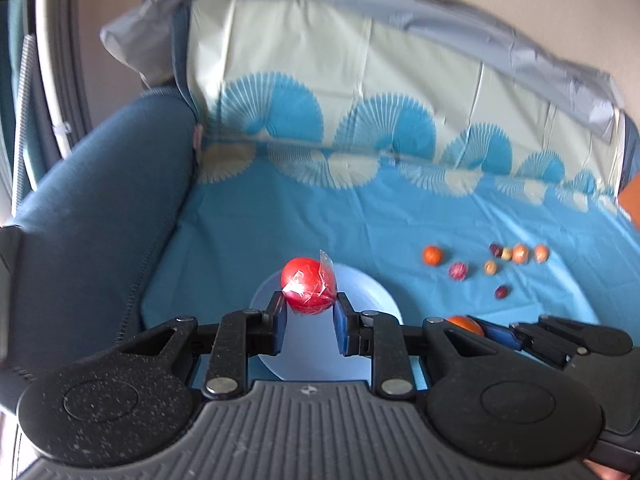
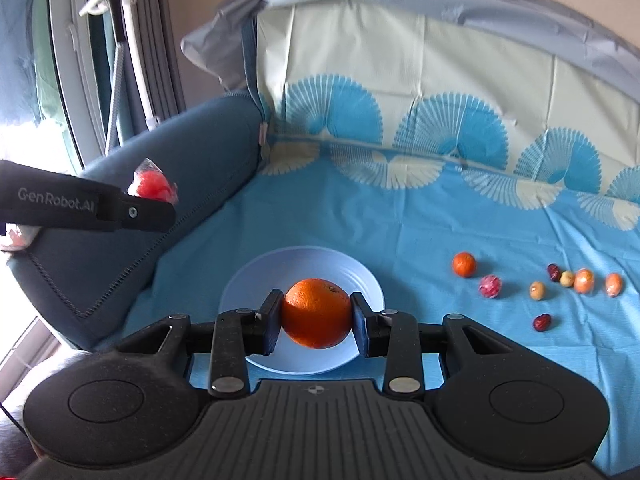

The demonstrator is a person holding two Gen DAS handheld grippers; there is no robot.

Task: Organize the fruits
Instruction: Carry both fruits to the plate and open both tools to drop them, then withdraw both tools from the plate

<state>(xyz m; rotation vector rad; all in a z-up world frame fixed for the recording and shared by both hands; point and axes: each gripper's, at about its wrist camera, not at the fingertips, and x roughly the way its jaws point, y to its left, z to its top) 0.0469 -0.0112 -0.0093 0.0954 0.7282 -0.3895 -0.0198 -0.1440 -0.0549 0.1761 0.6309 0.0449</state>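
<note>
1. The right gripper point(image 2: 316, 312) is clenched on a large orange point(image 2: 316, 313), pads pressed to its left and right flanks, directly above the pale blue plate point(image 2: 236, 284) in the right wrist view; the plate looks bare of fruit where it shows

2. The left gripper point(image 1: 308, 304) is clenched on a red fruit wrapped in clear film point(image 1: 308, 285), gripped low on its sides, with the plate's rim point(image 1: 384, 292) behind and below it; a loose tab of film stands up at 1 o'clock on the fruit

3. My judgement is that the step in hand is setting both fruits onto the plate. Lower each one until it rests on the plate before loosening the jaws, since round fruit may roll; place the orange toward the centre and the red fruit beside it, one at a time, so the two grippers do not collide over the dish

4. The orange is bright, dimpled and firm-looking, with its stem scar facing up at 1 o'clock; the red fruit is glossy, and its film may slip in the pads

5. Farther off, at 2 to 3 o'clock from the plate, small loose fruits point(image 2: 464, 264) lie scattered on the blue cloth point(image 2: 400, 232), well apart from the plate: orange ones, dark red ones, yellowish ones and a pinkish wrapped one
</note>
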